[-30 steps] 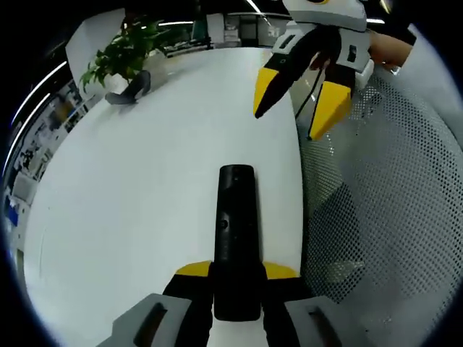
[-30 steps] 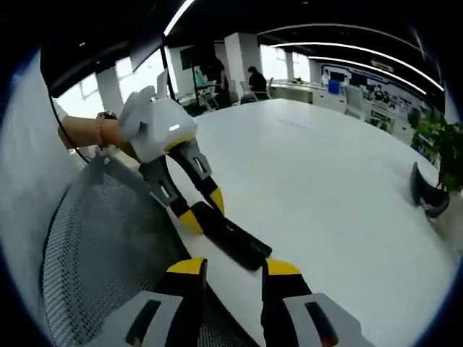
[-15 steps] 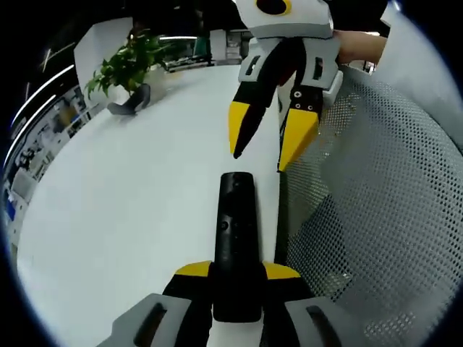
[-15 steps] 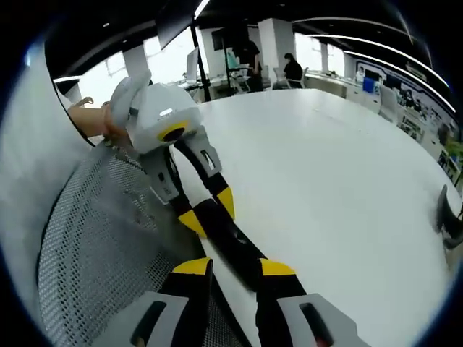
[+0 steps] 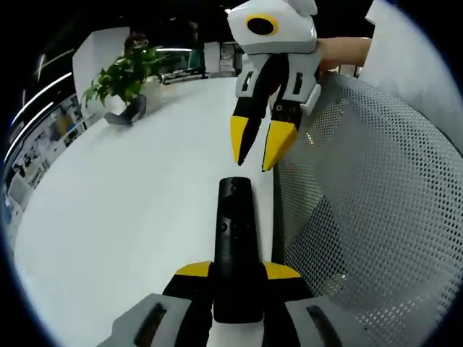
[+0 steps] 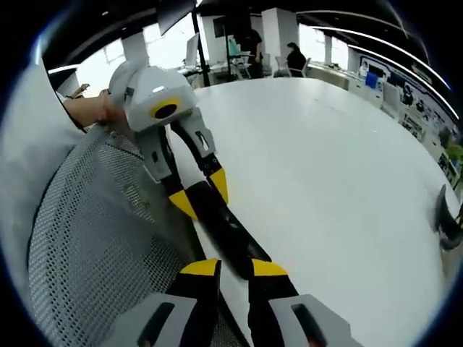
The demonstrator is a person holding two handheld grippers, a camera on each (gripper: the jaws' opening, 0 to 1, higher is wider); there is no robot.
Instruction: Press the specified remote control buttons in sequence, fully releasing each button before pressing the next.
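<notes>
A slim black remote control (image 5: 236,238) points away over the white table's (image 5: 123,217) edge, its near end clamped between the yellow-tipped jaws of my left gripper (image 5: 236,272). My right gripper (image 5: 253,165) hangs just beyond the remote's far end, tips aimed down at it, a narrow gap between them and nothing held. In the right gripper view the remote (image 6: 226,228) runs diagonally from the left gripper (image 6: 200,194) toward my right gripper (image 6: 234,269), whose jaws stand a little apart right at the remote's free end. A hand holds each gripper.
A grey mesh chair back (image 5: 362,217) sits close beside the table edge, also seen as the mesh chair (image 6: 94,238). A potted plant (image 5: 123,72) and a dark curved object (image 6: 443,217) stand far off on the table. People (image 6: 293,58) sit in the office background.
The right gripper has come closer to the remote's far end and its jaws have narrowed from wide apart. The left gripper keeps its hold on the remote.
</notes>
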